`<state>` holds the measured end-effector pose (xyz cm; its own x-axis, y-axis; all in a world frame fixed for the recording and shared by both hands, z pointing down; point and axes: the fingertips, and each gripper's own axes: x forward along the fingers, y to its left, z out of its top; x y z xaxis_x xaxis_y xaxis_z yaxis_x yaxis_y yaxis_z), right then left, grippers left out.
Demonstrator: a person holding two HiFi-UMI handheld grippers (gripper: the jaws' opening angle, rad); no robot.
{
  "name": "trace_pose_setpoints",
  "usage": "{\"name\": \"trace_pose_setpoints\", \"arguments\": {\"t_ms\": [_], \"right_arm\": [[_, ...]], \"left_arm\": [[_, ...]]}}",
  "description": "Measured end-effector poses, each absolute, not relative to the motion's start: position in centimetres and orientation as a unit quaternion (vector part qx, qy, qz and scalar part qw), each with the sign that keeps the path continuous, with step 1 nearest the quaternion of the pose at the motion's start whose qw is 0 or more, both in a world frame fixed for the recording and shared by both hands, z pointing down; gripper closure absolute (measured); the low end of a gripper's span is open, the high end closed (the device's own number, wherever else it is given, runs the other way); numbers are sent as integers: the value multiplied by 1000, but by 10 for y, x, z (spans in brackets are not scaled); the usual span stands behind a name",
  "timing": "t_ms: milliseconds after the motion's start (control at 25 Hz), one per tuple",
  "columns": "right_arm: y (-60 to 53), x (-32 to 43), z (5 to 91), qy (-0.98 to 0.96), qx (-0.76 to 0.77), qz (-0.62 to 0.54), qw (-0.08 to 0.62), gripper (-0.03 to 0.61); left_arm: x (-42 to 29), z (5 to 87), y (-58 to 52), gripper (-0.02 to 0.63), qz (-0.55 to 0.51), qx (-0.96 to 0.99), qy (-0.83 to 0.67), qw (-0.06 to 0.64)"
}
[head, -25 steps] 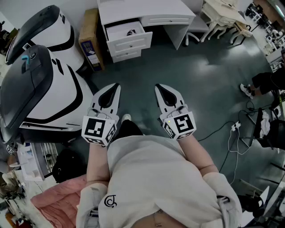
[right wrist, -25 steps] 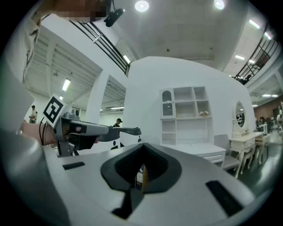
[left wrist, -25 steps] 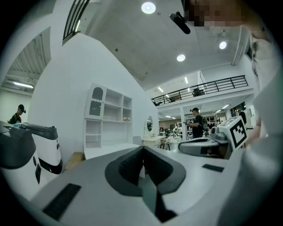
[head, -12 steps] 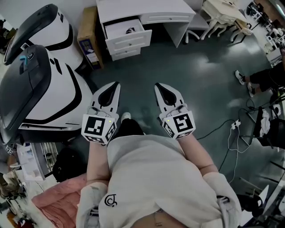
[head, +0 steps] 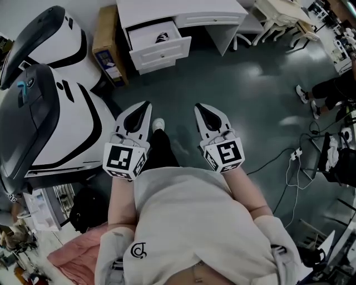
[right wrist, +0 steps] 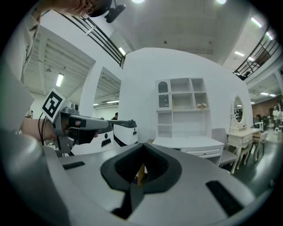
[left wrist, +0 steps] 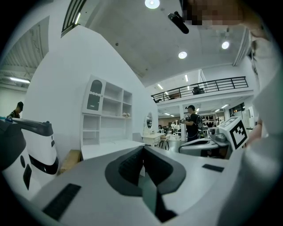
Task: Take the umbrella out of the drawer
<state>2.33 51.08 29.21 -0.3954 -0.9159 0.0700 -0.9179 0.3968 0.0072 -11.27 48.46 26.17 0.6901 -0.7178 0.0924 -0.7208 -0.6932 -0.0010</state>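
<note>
A white desk [head: 178,8] stands across the floor at the top of the head view, with its upper left drawer [head: 158,47] pulled out. A small dark thing, likely the umbrella [head: 162,37], lies in the drawer. My left gripper [head: 146,104] and right gripper [head: 198,106] are held side by side in front of the person, pointing level toward the desk and well short of it. Both are shut and hold nothing. The left gripper view shows its jaws [left wrist: 142,150] together with the desk top [left wrist: 106,146] beyond. The right gripper view shows the same for its jaws [right wrist: 141,152].
Two large white-and-black machines [head: 50,106] fill the left side. A cardboard box [head: 108,47] leans beside the desk. A chair [head: 250,28] and a cream table [head: 283,22] stand at the upper right. Another person's legs [head: 328,92] and floor cables [head: 289,167] are at the right.
The person has stepped forward, one shoe now ahead between the grippers. Both grippers moved with the body toward the desk, still shut and side by side.
</note>
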Motion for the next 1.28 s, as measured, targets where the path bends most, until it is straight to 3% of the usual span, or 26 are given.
{"name": "trace_pose_setpoints", "arguments": {"t_ms": [800,1280], "right_arm": [[192,-2,297,-809,582,41,74,572],[96,-3,314,-808,579,69,86,572]], "left_arm": [[-145,267,154,601,56,935,-350,24],[-144,293,57,601,68,926,-368,45]]}}
